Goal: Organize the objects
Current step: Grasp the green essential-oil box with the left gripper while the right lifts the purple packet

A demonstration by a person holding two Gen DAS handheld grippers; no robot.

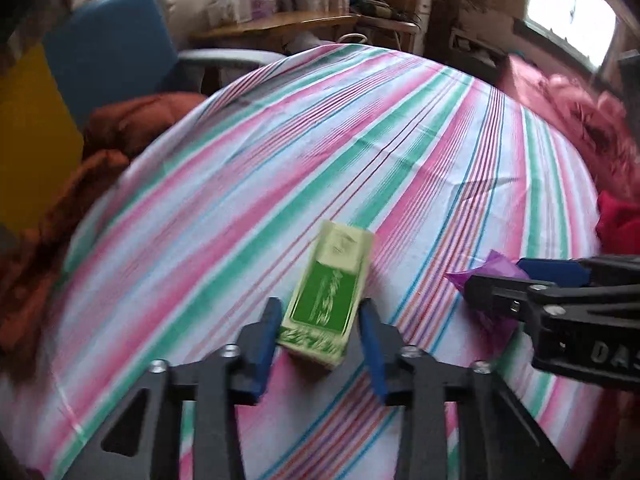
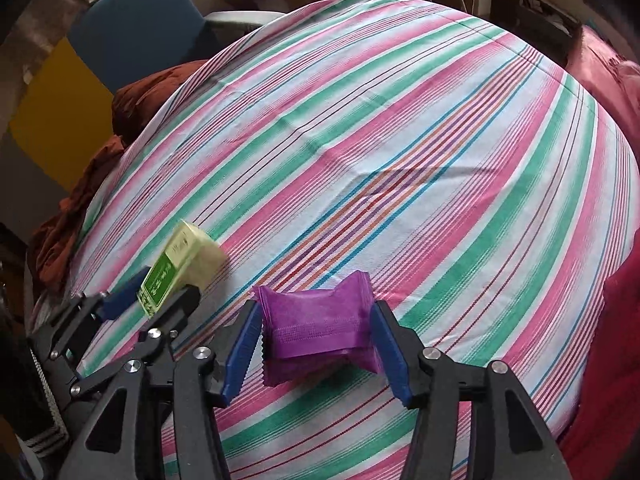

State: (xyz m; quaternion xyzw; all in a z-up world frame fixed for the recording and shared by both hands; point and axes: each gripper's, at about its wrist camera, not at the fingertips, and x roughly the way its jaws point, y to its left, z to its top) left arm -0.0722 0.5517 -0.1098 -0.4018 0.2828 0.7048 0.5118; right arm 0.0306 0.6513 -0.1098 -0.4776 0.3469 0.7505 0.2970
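**Two grippers bracketing two packets on the striped cloth**

Two blue-padded claws are working side by side over the striped bedsheet (image 2: 400, 128). The left gripper (image 1: 320, 344) is straddling the green box (image 1: 326, 292), which is pointing toward 12 o'clock in the left wrist view; small gaps are showing between the pads and the box sides, so the claw is standing spread, not pinching. In the right wrist view the box is appearing raised at its far end, at 9 o'clock from the purple packet (image 2: 320, 320). The right gripper (image 2: 316, 344) is flanking the purple packet with its fingers spread; whether the pads are touching the wrapper cannot be told. The packet is lying on the cloth near its front edge. Rust-coloured fabric (image 2: 132, 100) is bunching at 10 o'clock beside a blue chair (image 2: 136, 20). Red bedding (image 2: 612, 320) is lying at 3 o'clock.
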